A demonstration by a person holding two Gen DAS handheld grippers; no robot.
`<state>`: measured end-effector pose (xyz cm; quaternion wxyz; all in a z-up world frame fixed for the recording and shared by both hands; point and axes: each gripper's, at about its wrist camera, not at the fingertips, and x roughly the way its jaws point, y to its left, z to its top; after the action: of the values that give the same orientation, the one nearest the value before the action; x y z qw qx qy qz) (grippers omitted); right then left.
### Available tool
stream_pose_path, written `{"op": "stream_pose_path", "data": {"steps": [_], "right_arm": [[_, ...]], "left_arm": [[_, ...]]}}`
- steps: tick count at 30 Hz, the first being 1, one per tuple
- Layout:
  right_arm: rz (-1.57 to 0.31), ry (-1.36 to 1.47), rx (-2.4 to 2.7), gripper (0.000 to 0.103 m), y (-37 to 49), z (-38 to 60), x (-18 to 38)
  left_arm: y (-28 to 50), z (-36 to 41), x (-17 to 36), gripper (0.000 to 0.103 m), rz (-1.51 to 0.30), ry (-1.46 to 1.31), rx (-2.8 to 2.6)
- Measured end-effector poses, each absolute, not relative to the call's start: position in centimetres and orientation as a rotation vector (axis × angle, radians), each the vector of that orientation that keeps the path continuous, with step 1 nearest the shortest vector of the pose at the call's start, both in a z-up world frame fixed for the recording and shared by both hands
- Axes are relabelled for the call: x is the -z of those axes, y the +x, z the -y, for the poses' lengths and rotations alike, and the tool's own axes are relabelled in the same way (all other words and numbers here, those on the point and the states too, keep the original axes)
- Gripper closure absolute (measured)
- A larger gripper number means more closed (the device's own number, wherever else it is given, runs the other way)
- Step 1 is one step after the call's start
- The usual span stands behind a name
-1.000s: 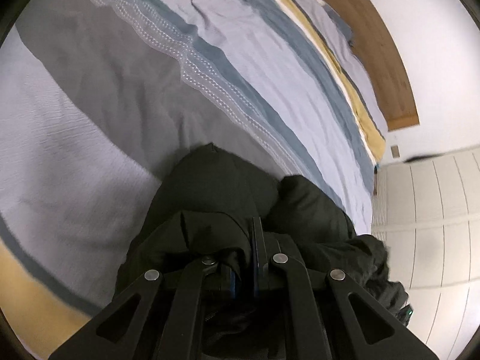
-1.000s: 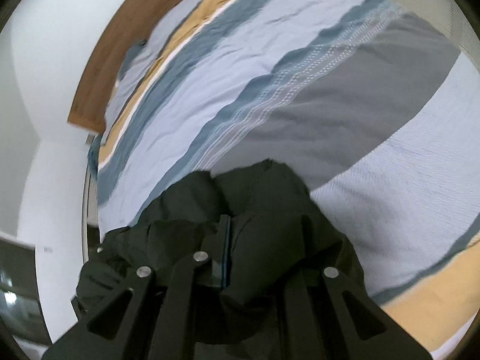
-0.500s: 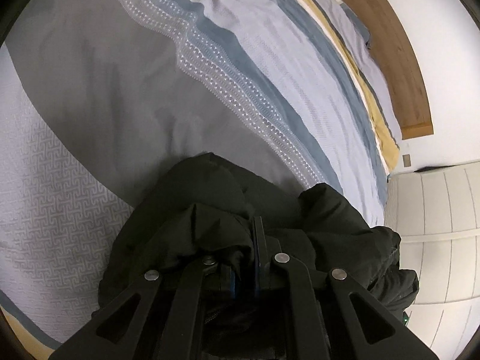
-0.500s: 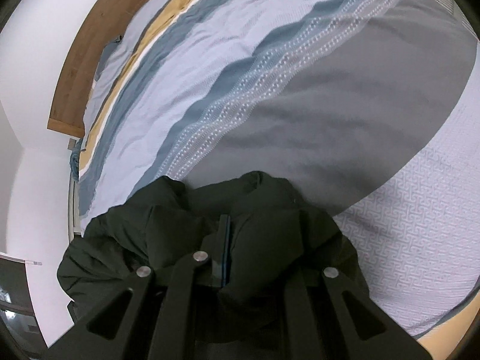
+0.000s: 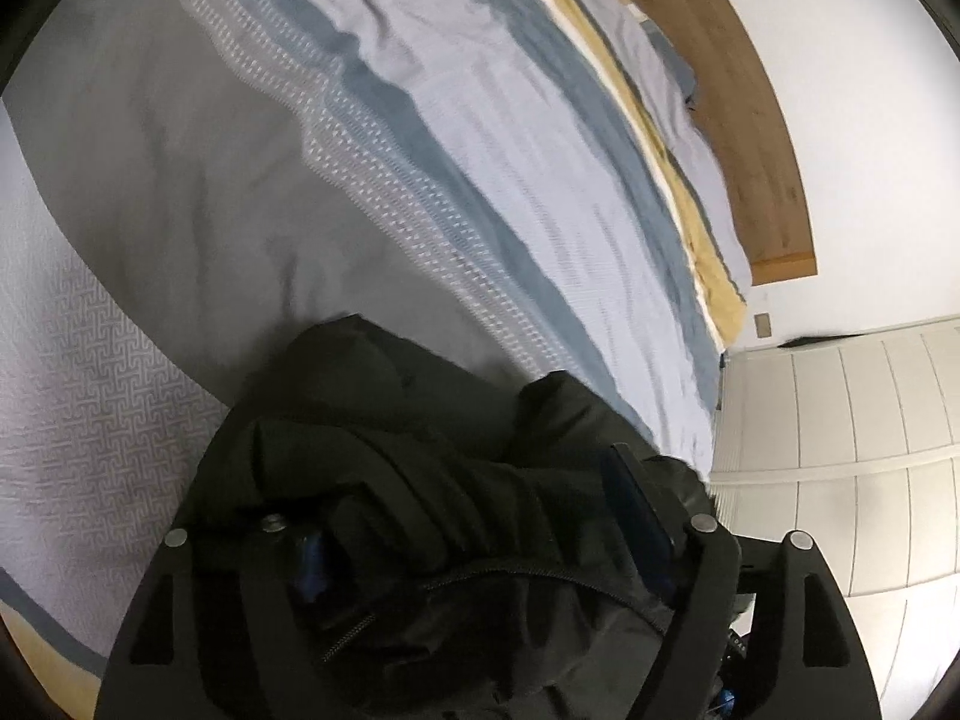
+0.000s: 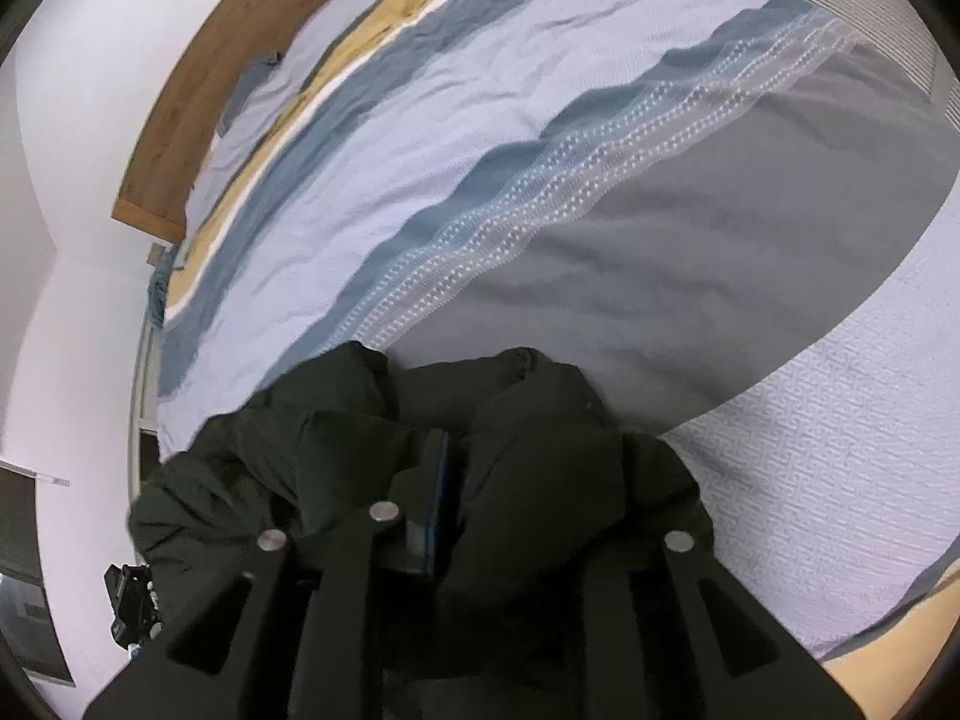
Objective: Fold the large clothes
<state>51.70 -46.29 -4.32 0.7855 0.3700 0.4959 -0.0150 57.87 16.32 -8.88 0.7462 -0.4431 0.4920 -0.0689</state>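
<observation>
A large black jacket (image 5: 384, 420) lies bunched on the striped bed cover, filling the lower part of both views. My left gripper (image 5: 468, 516) is open, its jaws spread wide with jacket fabric and a zipper lying loose between them. My right gripper (image 6: 447, 480) is shut on a fold of the black jacket (image 6: 540, 414), which drapes over both fingers and hides the right one. The jacket rests on the grey band of the cover.
The bed cover (image 5: 450, 138) has grey, blue, pale and yellow stripes (image 6: 480, 138). A wooden headboard (image 5: 744, 120) runs along the far edge (image 6: 180, 138). White wardrobe doors (image 5: 852, 450) stand to the right in the left wrist view. White walls surround the bed.
My left gripper has opened and let go of the jacket; its jaws were shut on fabric before. Both grippers moved down to the bed cover with the jacket.
</observation>
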Motion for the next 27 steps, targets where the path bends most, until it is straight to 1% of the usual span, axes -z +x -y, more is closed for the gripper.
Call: {"op": "stream_pose_path", "data": {"steps": [1, 2, 3, 8, 10, 11, 12, 15, 17, 19, 21, 27], "right_arm": [[-1.059, 0.814, 0.025, 0.074, 51.5, 46.5, 4.1], [-1.042, 0.837, 0.014, 0.059, 51.2, 46.7, 3.7], [-1.027, 0.856, 0.005, 0.049, 51.0, 46.9, 3.4], [-0.998, 0.868, -0.008, 0.046, 50.3, 47.0, 1.6], [-0.971, 0.918, -0.019, 0.039, 49.9, 47.3, 1.1], [-0.958, 0.942, -0.024, 0.034, 49.7, 47.5, 0.9], [-0.942, 0.966, -0.026, 0.03, 49.6, 47.8, 0.5], [-0.898, 1.028, -0.028, 0.027, 49.2, 48.6, -0.3], [-0.866, 1.132, -0.052, 0.025, 48.9, 49.3, -0.5], [-0.868, 1.147, -0.044, 0.025, 48.6, 49.6, -1.1], [-0.879, 1.103, -0.031, 0.024, 48.3, 49.5, -1.9], [-0.939, 0.852, -0.049, 0.024, 47.5, 46.9, -4.8]], "left_arm": [[57.8, -16.5, 8.4, 0.024, -1.069, -0.98, 0.159], [57.8, -16.6, 8.1, 0.023, -1.065, -0.989, 0.165], [57.8, -16.8, 7.8, 0.021, -1.06, -1.0, 0.173], [57.6, -17.1, 5.9, 0.017, -1.04, -1.025, 0.208], [57.4, -17.5, 5.5, 0.014, -1.023, -1.074, 0.227], [57.3, -17.8, 5.4, 0.013, -1.016, -1.109, 0.238], [57.2, -18.0, 5.3, 0.012, -1.013, -1.127, 0.245], [57.0, -18.5, 5.1, 0.008, -1.007, -1.205, 0.274], [56.9, -18.7, 5.1, 0.007, -1.017, -1.238, 0.279], [56.7, -18.8, 4.7, 0.007, -1.019, -1.216, 0.274], [56.5, -18.9, 3.8, 0.007, -1.008, -1.189, 0.283], [56.1, -20.1, 0.3, 0.007, -0.948, -1.092, 0.269]]}}
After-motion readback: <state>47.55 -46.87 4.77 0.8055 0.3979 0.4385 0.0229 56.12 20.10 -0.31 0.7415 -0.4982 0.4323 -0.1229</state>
